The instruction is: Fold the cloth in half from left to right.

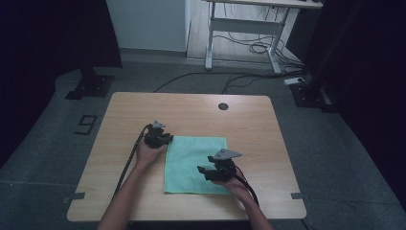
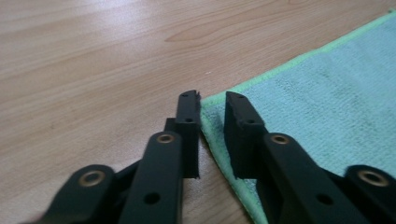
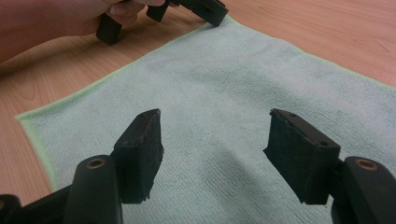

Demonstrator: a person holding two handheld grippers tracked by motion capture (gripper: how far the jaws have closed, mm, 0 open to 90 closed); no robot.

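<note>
Left gripper (image 2: 212, 100) at the far-left corner of the green cloth (image 1: 194, 163), which lies flat mid-table (image 1: 191, 110), jaws narrowed to a slim gap straddling the corner, grip uncertain; right gripper (image 3: 215, 119) over the cloth's near-right part, jaws wide apart, empty.

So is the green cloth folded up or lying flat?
Lying flat: the green cloth is spread as one smooth square on the table, with no folds showing.

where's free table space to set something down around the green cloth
Bare table lies beyond the green cloth, up to the round hole, and along the right edge. It is crowded at the cloth's far-left corner, by the left gripper, and its near-right part, under the right gripper.
</note>
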